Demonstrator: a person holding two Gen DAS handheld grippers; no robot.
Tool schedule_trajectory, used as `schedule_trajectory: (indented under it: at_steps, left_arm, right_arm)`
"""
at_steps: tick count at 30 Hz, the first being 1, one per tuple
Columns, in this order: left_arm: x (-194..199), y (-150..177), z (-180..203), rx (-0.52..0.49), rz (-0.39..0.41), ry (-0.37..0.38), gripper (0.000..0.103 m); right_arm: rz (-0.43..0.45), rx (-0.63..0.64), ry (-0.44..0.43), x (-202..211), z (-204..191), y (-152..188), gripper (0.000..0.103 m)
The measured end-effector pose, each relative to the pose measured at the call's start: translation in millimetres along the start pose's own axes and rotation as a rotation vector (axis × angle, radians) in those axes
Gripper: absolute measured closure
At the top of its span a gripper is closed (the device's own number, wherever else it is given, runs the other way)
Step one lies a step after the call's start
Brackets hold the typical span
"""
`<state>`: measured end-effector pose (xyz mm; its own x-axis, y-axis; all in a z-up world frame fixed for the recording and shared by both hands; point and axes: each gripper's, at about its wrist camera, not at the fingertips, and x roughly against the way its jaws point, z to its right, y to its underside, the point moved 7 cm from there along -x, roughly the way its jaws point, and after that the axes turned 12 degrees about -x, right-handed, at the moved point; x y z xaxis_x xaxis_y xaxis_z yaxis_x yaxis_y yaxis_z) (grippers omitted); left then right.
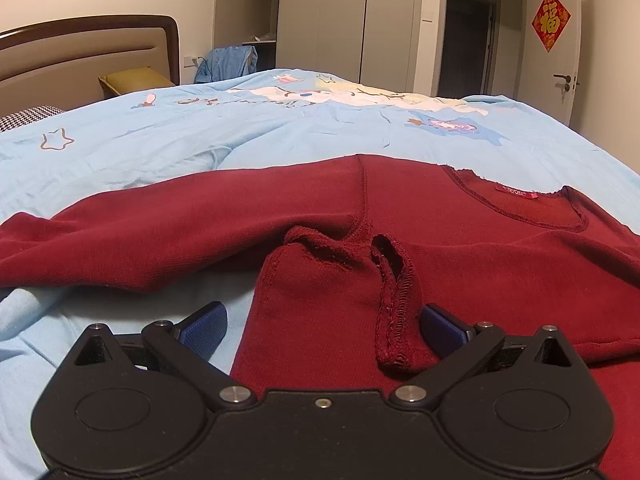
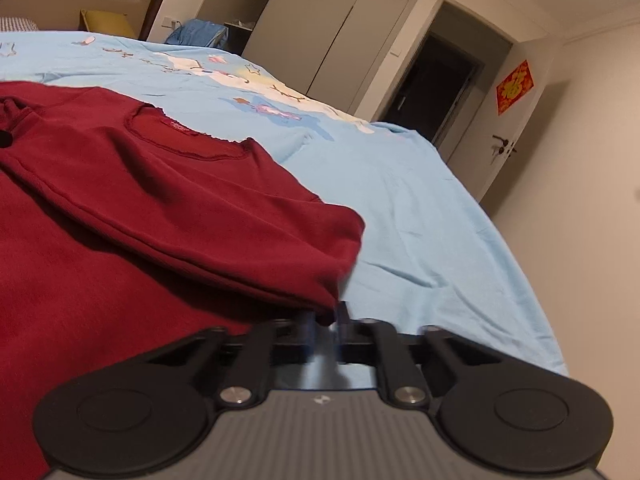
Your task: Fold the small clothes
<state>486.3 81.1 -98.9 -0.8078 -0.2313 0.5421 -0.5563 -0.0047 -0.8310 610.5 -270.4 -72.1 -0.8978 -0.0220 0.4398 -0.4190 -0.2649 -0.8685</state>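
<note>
A dark red long-sleeved top [image 1: 460, 264] lies on the light blue bedsheet [image 1: 200, 140], neckline and label at the far right. One sleeve [image 1: 140, 232] stretches out to the left. A cuff end [image 1: 332, 280] lies folded back over the body. My left gripper [image 1: 324, 330] is open just above the cloth, its blue pads [image 1: 204, 328] wide apart on either side of the cuff and its seam. In the right wrist view, a folded-over layer of the top [image 2: 180, 200] runs down to my right gripper [image 2: 326, 318], which is shut on its corner.
The bed's right edge [image 2: 532, 280] drops to the floor by a white wall and an open door [image 2: 516, 120]. A headboard [image 1: 80, 48] and a yellow pillow [image 1: 132, 80] stand at the far left. Wardrobes [image 1: 344, 16] and a blue garment [image 1: 228, 62] are behind the bed.
</note>
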Motion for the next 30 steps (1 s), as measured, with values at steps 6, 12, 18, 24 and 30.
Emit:
schedule_trajectory:
  at_steps: [6, 12, 18, 24, 30]
  left_arm:
    - [0, 1, 0, 0.0, 0.003, 0.0, 0.0]
    - [0, 1, 0, 0.001, 0.003, 0.001, 0.0]
    - [2, -1, -2, 0.022, -0.006, 0.027, 0.0]
    - [39, -1, -20, 0.097, -0.019, 0.126, 0.001]
    - [93, 10, -74, 0.09, 0.005, 0.075, 0.001]
  right_arm:
    - [-0.026, -0.167, 0.008, -1, 13, 10, 0.096]
    - [-0.04, -0.198, -0.017, 1, 12, 6, 0.093]
    - [-0.046, -0.289, -0.055, 34, 8, 5, 0.03]
    - [0.005, -0.353, -0.195, 85, -18, -4, 0.0]
    - [-0.011, -0.389, -0.374, 113, -76, -1, 0.0]
